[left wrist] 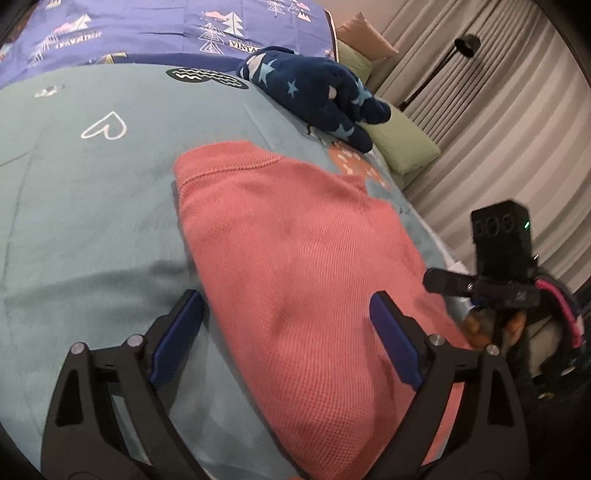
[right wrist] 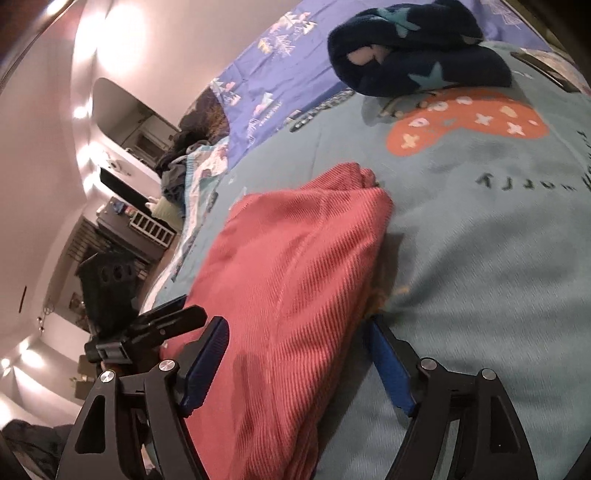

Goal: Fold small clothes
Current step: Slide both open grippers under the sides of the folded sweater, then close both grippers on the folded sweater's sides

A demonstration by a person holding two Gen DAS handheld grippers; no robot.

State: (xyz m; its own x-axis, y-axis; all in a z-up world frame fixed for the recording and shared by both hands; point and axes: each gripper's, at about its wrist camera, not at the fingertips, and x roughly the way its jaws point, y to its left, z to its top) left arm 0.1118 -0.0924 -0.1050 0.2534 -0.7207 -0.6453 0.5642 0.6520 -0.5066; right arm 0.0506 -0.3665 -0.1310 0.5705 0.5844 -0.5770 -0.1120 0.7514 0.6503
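A pink knit garment (left wrist: 295, 251) lies folded on the teal bedspread (left wrist: 92, 206). My left gripper (left wrist: 286, 314) is open, its blue-padded jaws spread wide just above the garment's near part. The left pad sits over the bedspread and the right pad over the cloth. In the right wrist view the same garment (right wrist: 295, 266) runs between the spread jaws of my right gripper (right wrist: 295, 336), which is open and holds nothing. The right gripper also shows in the left wrist view (left wrist: 491, 284), at the bed's right edge.
A dark blue star-print fleece garment (left wrist: 317, 92) lies bunched at the far side, also in the right wrist view (right wrist: 413, 48). Green pillows (left wrist: 402, 144) and curtains (left wrist: 498, 110) are on the right. A purple duvet (left wrist: 147, 26) lies beyond. Furniture (right wrist: 122, 229) stands left of the bed.
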